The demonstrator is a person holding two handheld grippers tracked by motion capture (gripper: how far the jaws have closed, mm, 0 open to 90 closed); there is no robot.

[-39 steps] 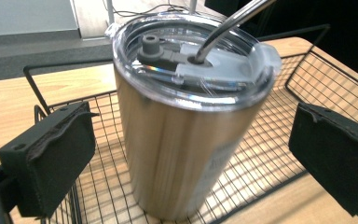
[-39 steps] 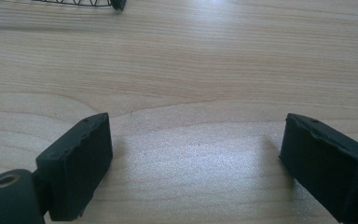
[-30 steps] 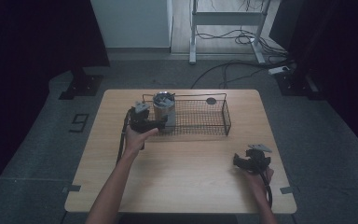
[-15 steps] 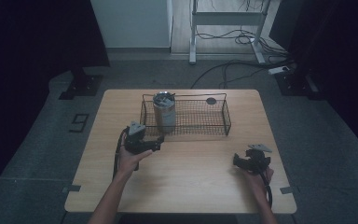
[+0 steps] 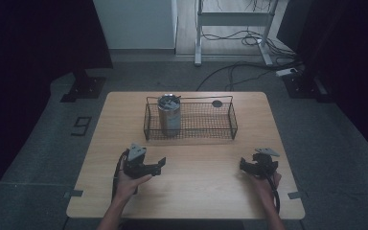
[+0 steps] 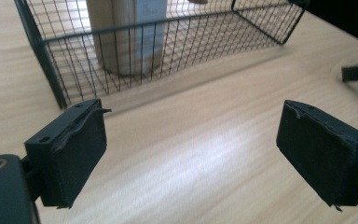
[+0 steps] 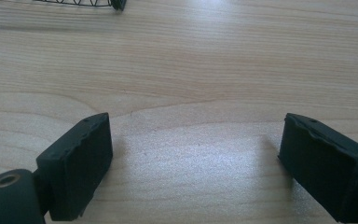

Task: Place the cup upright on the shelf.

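Overhead, the high view shows a wooden table (image 5: 191,201) with a black wire basket (image 5: 190,136) set toward its far side. A metal tumbler (image 5: 169,114) stands upright inside the basket's left end, and a small dark round object (image 5: 217,103), too small to identify, lies by the basket's far rim. The left gripper (image 5: 161,164) rests low over the table's near left, well apart from the basket, jaws spread and holding nothing. The right gripper (image 5: 242,164) sits at the near right, likewise empty.

Left gripper view: both black jaws stand wide apart over bare wood, nothing between them. Beyond them the basket's near wall (image 6: 121,56) rises, with the tumbler (image 6: 128,32) upright behind the mesh, touching neither jaw.

Right gripper view: the jaws are wide open over plain tabletop, and a corner of the basket (image 7: 116,4) shows at the top edge.

Progress, as a judgement: placing the tumbler in the basket appears complete, since it stands free and unheld; little seems left beyond parking the grippers.

Change from earlier frames: one second ago the left gripper was at the tumbler by the basket; half a second ago it was just clear of the basket; now it lies nearer the person. The right gripper has stayed in place.
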